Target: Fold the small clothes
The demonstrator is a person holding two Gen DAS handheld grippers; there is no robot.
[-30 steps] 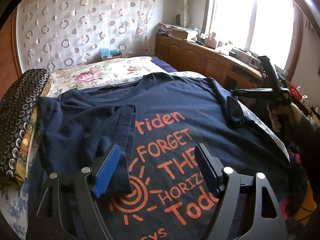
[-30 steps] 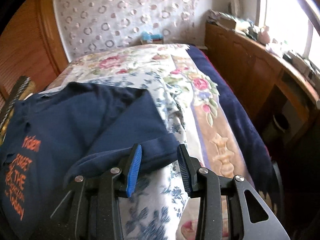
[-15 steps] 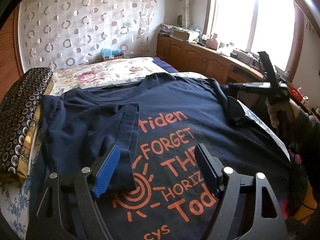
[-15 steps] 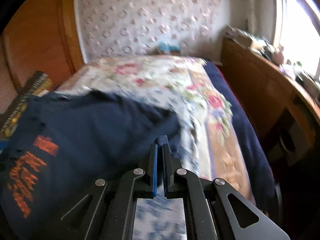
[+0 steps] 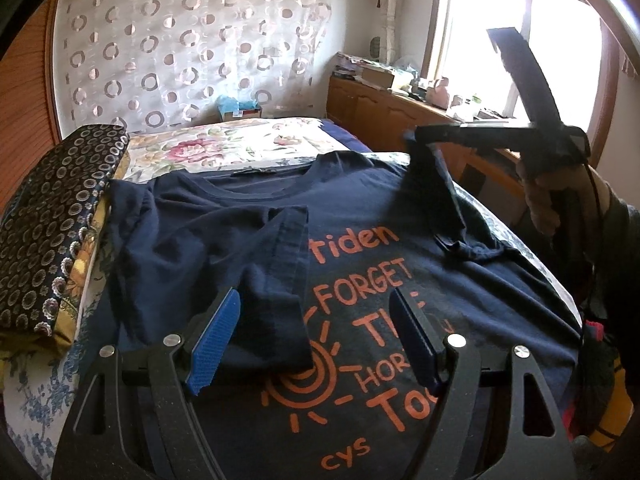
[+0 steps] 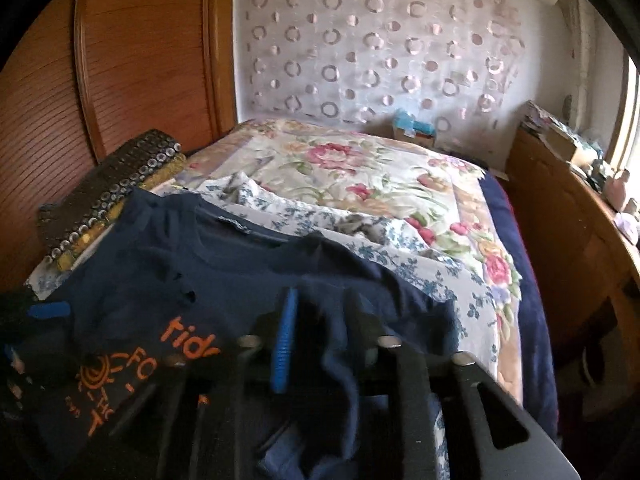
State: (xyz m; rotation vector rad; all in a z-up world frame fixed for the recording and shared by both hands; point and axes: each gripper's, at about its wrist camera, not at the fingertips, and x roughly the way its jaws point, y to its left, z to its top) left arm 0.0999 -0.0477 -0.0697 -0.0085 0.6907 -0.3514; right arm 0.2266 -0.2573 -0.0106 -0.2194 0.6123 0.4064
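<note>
While the navy T-shirt (image 5: 400, 264) lies spread on the floral bed (image 6: 360, 176), my left hand-held gripper (image 5: 316, 340) hovers spread over its folded-in sleeve. My right hand-held gripper (image 6: 320, 344) pinches the other sleeve, lifted. Circle-print curtain (image 5: 192, 40) behind, wooden counter (image 5: 380, 112) under the window, patterned bedding (image 5: 52, 216) stacked left.

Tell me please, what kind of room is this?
Most likely a home bedroom: a bed with a flowered cover, a wooden cabinet under the window, and a T-shirt spread for folding.
</note>
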